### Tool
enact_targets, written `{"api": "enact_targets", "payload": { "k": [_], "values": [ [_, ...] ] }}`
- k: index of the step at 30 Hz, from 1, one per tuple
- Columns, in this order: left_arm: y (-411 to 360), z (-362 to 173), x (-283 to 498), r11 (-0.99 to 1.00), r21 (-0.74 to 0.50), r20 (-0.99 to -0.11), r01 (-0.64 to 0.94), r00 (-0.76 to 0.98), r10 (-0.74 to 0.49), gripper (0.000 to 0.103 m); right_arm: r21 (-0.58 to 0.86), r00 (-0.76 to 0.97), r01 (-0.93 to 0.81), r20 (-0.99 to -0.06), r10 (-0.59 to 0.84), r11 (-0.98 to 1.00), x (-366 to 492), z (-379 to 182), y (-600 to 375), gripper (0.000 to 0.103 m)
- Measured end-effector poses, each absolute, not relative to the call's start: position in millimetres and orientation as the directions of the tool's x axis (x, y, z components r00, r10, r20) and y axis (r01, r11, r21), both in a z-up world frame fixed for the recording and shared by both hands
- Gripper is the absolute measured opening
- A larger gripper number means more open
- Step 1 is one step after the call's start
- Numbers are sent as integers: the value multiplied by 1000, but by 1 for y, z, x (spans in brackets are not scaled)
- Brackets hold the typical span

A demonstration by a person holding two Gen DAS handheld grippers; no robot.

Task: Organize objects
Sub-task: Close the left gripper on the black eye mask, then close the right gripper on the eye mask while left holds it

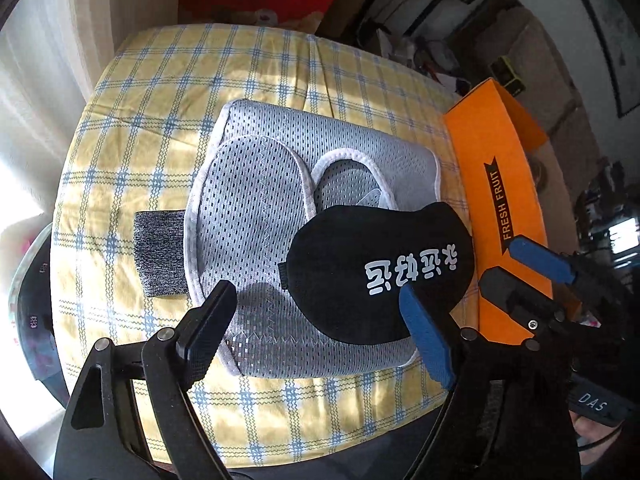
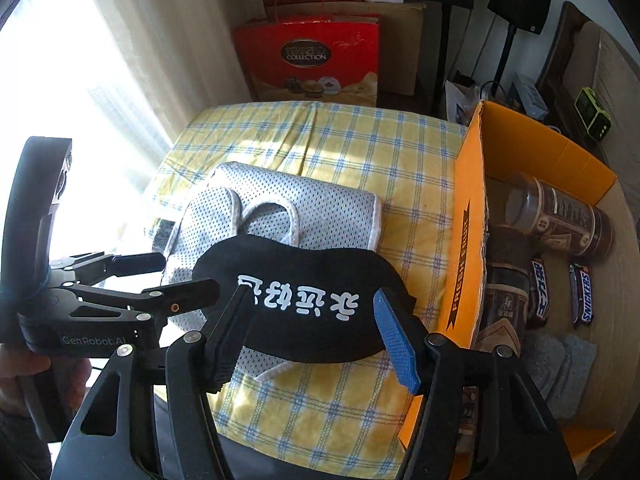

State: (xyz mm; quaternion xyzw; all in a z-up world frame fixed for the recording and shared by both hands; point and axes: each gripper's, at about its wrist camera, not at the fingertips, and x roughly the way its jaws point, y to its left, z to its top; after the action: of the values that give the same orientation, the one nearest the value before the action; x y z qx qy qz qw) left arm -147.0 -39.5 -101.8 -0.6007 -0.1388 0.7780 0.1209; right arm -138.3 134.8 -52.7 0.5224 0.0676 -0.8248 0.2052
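A black eye mask (image 1: 380, 272) with white characters lies on a grey mesh wrap (image 1: 256, 216) on the checked yellow tablecloth (image 1: 140, 120). My left gripper (image 1: 320, 332) is open above the wrap, its right finger at the mask's near edge. My right gripper (image 2: 312, 336) is open, its fingers on either side of the mask (image 2: 304, 300), not closed on it; it also shows in the left wrist view (image 1: 520, 268). The left gripper appears in the right wrist view (image 2: 160, 276) at the left of the wrap (image 2: 280, 208).
An orange "Fresh Fruit" box (image 2: 468, 240) stands at the table's right edge, holding a jar (image 2: 560, 216), Snickers bars (image 2: 584, 296) and grey cloth (image 2: 560, 364). A dark grey cloth band (image 1: 160, 252) lies left of the wrap. Red gift boxes (image 2: 312, 60) stand behind the table.
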Motion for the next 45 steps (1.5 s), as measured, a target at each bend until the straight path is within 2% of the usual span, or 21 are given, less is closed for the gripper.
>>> {"api": "enact_targets", "payload": {
  "k": [7,10,12,13,17,23,28,44,45],
  "values": [
    [-35,-105,-152,-938,-345,-905,-23,-257,339,62,106,-361,396,-896,-260,-912,-142,-62,140,64],
    [-35,-103,-152,-936,-352,-901,-21,-263,345,48,107,-361,388,-896,-257,-916,-143,-64,142,64],
    [-33,-102,-152,-939,-341,-901,-34,-271,337,33,107,-361,382,-897,-256,-918,-144,-65,143,64],
    [-31,-101,-152,-946,-320,-904,-46,-282,320,18,108,-361,380,-897,-255,-919,-144,-66,143,64],
    [-32,-92,-148,-953,-296,-891,-67,-340,301,7,109,-363,375,-896,-254,-921,-145,-67,145,64],
    [-48,-60,-140,-944,-320,-851,-84,-412,325,5,109,-373,375,-891,-258,-921,-144,-63,146,64],
    [-74,-45,-136,-960,-273,-851,-62,-450,271,5,118,-374,375,-889,-266,-919,-142,-62,143,64],
    [-114,-88,-131,-972,-234,-896,13,-390,211,5,142,-323,378,-906,-274,-915,-148,-88,119,63],
    [-114,-90,-131,-973,-231,-898,14,-387,208,5,160,-312,371,-906,-285,-915,-150,-91,119,60]
  ]
}}
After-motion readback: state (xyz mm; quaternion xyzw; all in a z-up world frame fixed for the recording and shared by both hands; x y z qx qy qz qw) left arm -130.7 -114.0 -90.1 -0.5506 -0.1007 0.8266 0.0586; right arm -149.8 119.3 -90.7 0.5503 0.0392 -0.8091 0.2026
